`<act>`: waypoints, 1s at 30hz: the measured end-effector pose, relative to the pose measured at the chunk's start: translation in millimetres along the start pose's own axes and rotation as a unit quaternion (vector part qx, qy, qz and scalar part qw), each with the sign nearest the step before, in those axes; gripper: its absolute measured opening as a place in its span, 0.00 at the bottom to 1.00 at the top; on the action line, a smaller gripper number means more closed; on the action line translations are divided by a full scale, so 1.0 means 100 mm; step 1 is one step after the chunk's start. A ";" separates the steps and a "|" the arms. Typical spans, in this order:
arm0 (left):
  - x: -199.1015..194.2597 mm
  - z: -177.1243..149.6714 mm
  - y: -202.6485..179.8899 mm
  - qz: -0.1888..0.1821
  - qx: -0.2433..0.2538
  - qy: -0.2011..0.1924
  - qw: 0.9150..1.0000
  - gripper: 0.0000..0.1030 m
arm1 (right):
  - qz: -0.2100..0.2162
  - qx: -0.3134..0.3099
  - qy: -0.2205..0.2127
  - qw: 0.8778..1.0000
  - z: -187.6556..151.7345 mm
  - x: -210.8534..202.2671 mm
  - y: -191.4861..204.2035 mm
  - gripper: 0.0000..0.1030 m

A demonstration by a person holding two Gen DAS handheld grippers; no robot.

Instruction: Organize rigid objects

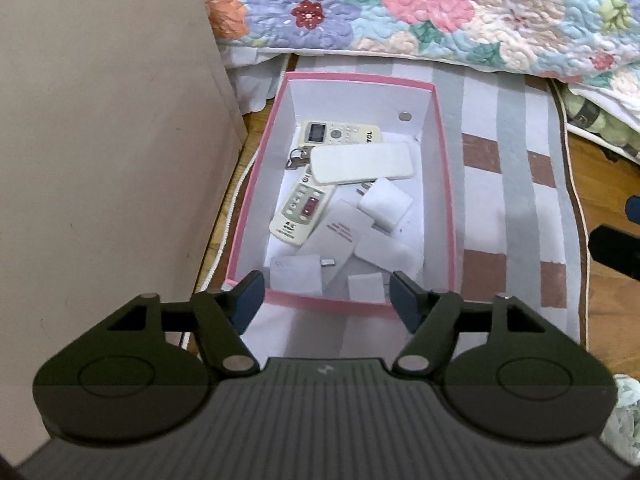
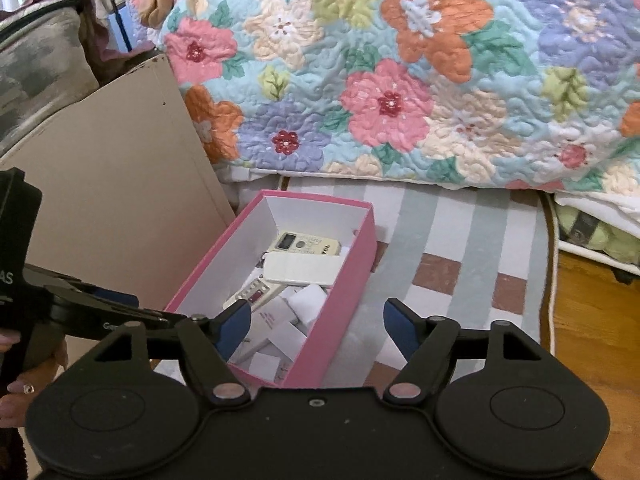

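Note:
A pink box (image 1: 446, 184) with a white inside sits on a striped mat. It holds a cream remote (image 1: 340, 133), a white remote lying face down (image 1: 362, 163), a remote with a red screen (image 1: 302, 210), keys (image 1: 298, 158) and several white chargers and cards (image 1: 386, 202). My left gripper (image 1: 326, 300) is open and empty, just above the box's near edge. My right gripper (image 2: 316, 326) is open and empty, above the box's near right wall (image 2: 340, 312). The box contents also show in the right wrist view (image 2: 300, 268).
A beige board (image 1: 100, 140) stands at the left of the box. A floral quilt (image 2: 400, 80) hangs behind it. The striped mat (image 2: 460, 248) lies over wooden floor (image 2: 592, 320). The left gripper's body (image 2: 24, 272) shows at the right wrist view's left edge.

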State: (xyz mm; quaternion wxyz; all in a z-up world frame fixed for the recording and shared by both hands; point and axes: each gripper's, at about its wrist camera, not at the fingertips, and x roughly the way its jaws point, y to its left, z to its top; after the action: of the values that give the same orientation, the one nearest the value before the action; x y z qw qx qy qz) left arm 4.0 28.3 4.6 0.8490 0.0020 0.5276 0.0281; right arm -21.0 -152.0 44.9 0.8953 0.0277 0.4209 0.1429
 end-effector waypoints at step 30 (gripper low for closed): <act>-0.28 -0.18 -0.20 -0.009 0.013 0.032 0.999 0.93 | -0.066 0.068 0.063 0.993 -0.12 -0.12 -0.18 0.85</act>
State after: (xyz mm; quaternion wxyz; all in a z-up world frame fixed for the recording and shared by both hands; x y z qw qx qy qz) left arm -23.4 6.1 21.4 0.8318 0.0077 0.5548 0.0138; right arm -32.6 -173.1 43.1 0.8707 0.0519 0.4858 0.0558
